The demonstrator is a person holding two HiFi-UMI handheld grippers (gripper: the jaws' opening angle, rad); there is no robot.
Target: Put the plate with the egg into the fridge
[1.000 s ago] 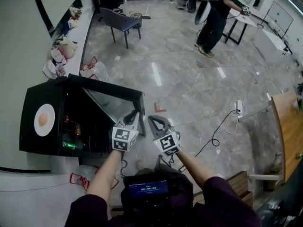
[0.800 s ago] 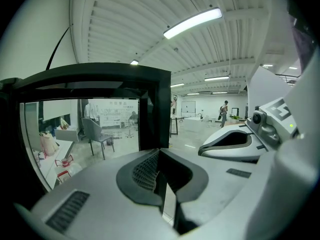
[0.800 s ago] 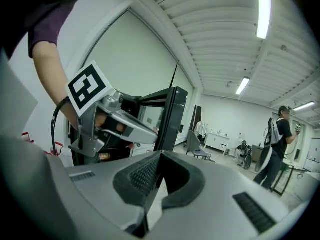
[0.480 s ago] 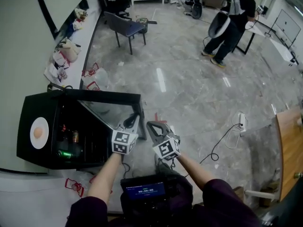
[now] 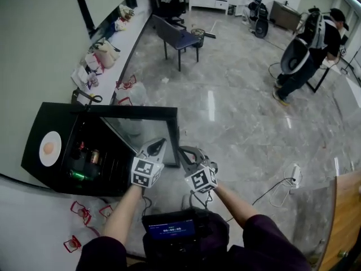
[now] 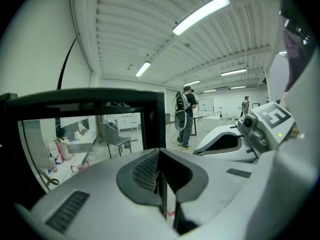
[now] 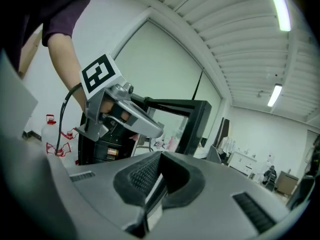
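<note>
items (image 5: 86, 156) in fridge (image 5: 56, 116) too small to identify

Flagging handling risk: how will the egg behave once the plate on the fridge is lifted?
The egg looks round and loose on a flat-looking plate, so it will probably roll if tilted. A fall from the fridge top would likely crack it.

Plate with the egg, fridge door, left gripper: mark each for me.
plate (image 5: 52, 137): head view, bare white surface near its upper rim.
fridge door (image 5: 135, 130): head view, glass pane of the open door.
left gripper (image 5: 159, 145): head view, tips of its shut fingers.
</note>
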